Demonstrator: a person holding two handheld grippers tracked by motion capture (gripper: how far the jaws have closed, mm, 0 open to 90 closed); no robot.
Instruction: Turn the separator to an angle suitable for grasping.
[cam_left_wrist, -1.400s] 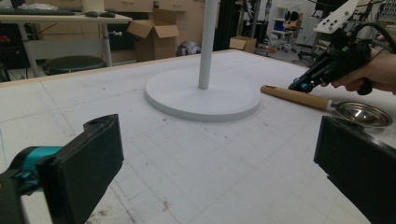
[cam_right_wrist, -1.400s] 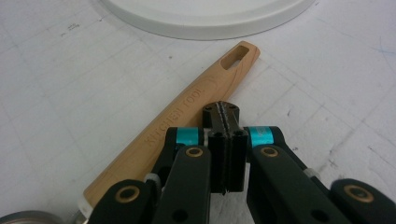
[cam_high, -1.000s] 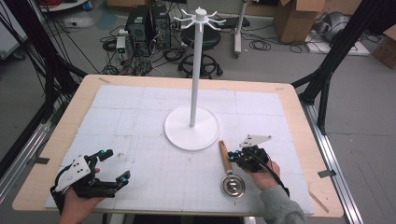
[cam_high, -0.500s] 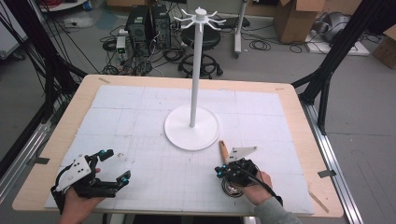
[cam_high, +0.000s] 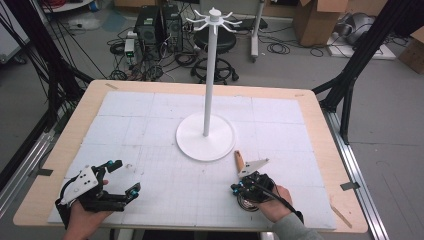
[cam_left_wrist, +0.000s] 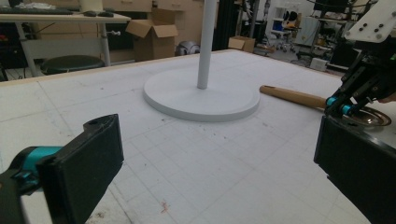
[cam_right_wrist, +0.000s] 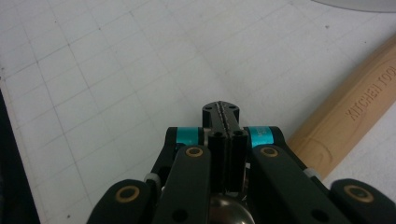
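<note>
A ladle with a wooden handle (cam_high: 239, 160) lies on the white mat in front of the stand's base, right of centre. My right gripper (cam_high: 235, 189) hovers over its metal bowl and hides most of it in the high view. In the right gripper view the jaws (cam_right_wrist: 220, 109) are pressed together with nothing between them. There the handle (cam_right_wrist: 345, 116) lies to the right and the shiny bowl (cam_right_wrist: 229, 210) peeks out under the gripper body. My left gripper (cam_high: 126, 176) rests at the near left of the mat, open wide (cam_left_wrist: 219, 158) and empty.
A white stand with a round base (cam_high: 205, 136) and a tall pole topped by hooks (cam_high: 214, 16) stands mid-table. The left gripper view shows that base (cam_left_wrist: 201, 95), the ladle handle (cam_left_wrist: 292, 96) and the right gripper (cam_left_wrist: 338, 108) beyond. The table's wooden edge (cam_high: 320, 125) frames the mat.
My right gripper has moved from beside the ladle's handle toward the near edge and now sits over the bowl, turned to point left. The left gripper has stayed put.
</note>
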